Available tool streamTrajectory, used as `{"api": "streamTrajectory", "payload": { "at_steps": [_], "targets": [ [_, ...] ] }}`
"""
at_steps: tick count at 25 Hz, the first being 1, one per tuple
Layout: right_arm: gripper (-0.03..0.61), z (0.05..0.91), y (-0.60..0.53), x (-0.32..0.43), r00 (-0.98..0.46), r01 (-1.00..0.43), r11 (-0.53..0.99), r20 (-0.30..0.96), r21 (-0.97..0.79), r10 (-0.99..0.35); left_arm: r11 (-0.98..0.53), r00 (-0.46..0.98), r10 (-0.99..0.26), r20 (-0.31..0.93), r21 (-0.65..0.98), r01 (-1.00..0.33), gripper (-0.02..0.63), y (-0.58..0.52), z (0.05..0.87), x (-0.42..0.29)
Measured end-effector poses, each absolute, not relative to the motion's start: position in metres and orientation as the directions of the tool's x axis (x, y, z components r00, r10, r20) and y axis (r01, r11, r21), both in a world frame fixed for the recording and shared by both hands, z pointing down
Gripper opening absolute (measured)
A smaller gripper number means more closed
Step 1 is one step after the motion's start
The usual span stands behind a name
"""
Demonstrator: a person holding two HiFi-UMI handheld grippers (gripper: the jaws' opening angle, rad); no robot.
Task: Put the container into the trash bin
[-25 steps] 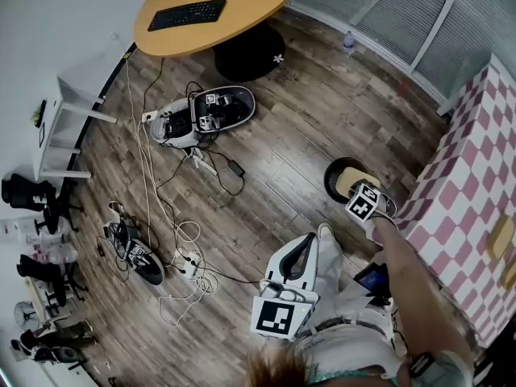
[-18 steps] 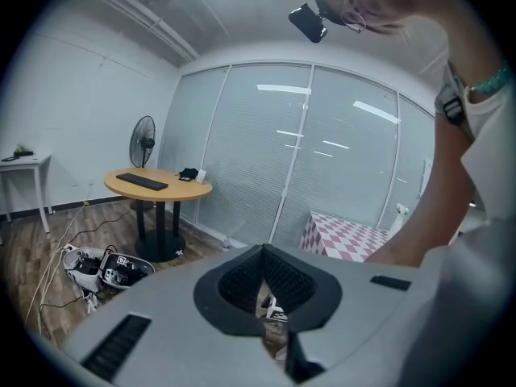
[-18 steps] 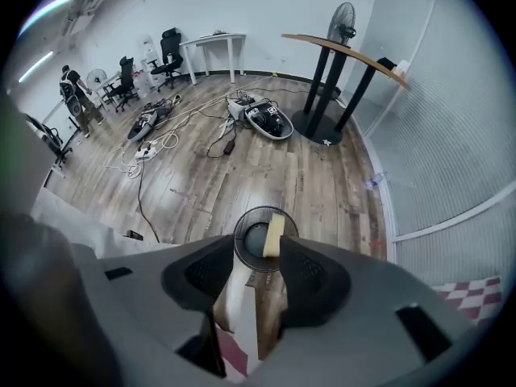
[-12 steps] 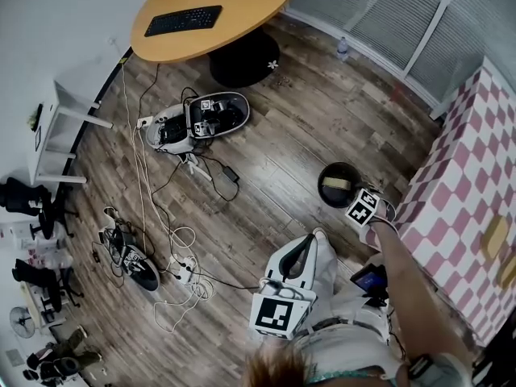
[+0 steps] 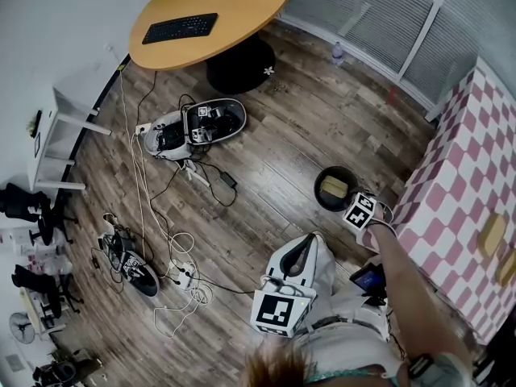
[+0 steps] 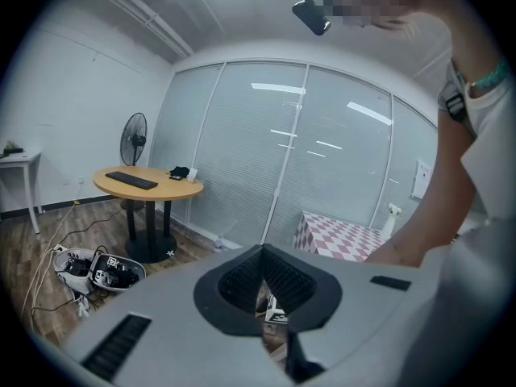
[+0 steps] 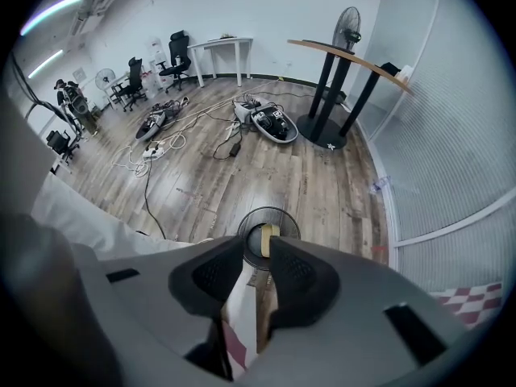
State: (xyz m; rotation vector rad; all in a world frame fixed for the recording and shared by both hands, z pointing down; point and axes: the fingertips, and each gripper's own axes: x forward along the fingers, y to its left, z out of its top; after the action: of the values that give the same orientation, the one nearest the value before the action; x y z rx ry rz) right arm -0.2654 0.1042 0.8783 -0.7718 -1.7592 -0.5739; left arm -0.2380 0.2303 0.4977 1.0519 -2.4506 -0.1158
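The black round trash bin (image 5: 321,198) stands on the wood floor beside the pink checked table. A tan container (image 5: 334,186) lies inside it. My right gripper (image 5: 359,210) hangs just right of the bin, pointing steeply down. In the right gripper view its jaws (image 7: 260,252) stand apart and are closing, with nothing between them; the bin (image 7: 282,220) and the container (image 7: 264,239) show through the gap, well below. My left gripper (image 5: 310,244) is held near the person's body with nothing in it; its jaws (image 6: 262,252) meet at the tips.
The pink checked table (image 5: 468,208) borders the bin on the right. Cables (image 5: 181,248), a power strip and open equipment cases (image 5: 197,123) lie on the floor to the left. A round wooden table (image 5: 234,6) with a keyboard (image 5: 180,27) stands farther off; window blinds (image 5: 379,14) close the far side.
A second ago the container was at the bin's rim by the right gripper; now it lies loose inside the bin. The right gripper's marker cube has stayed beside the bin.
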Motion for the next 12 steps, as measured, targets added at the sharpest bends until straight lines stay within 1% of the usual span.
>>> {"api": "streamTrajectory", "payload": {
  "at_steps": [3, 5, 8, 12],
  "targets": [
    [0.038, 0.87, 0.11, -0.263, -0.206, 0.747, 0.664, 0.947, -0.011, 0.247, 0.699, -0.595, -0.707, 0.382, 0.254, -0.668, 0.006, 0.23, 0.495, -0.237],
    [0.018, 0.864, 0.114, -0.26, -0.195, 0.753, 0.657, 0.941, -0.038, 0.277, 0.696, -0.596, -0.71, 0.375, 0.251, -0.672, 0.006, 0.229, 0.495, -0.238],
    [-0.002, 0.85, 0.123, -0.254, -0.166, 0.773, 0.629, 0.932, -0.081, 0.324, 0.689, -0.59, -0.716, 0.373, 0.247, -0.681, 0.006, 0.227, 0.492, -0.238],
    [-0.005, 0.827, 0.136, -0.243, -0.136, 0.82, 0.561, 0.914, -0.112, 0.382, 0.676, -0.576, -0.727, 0.373, 0.244, -0.695, 0.006, 0.223, 0.492, -0.236]
  ]
}}
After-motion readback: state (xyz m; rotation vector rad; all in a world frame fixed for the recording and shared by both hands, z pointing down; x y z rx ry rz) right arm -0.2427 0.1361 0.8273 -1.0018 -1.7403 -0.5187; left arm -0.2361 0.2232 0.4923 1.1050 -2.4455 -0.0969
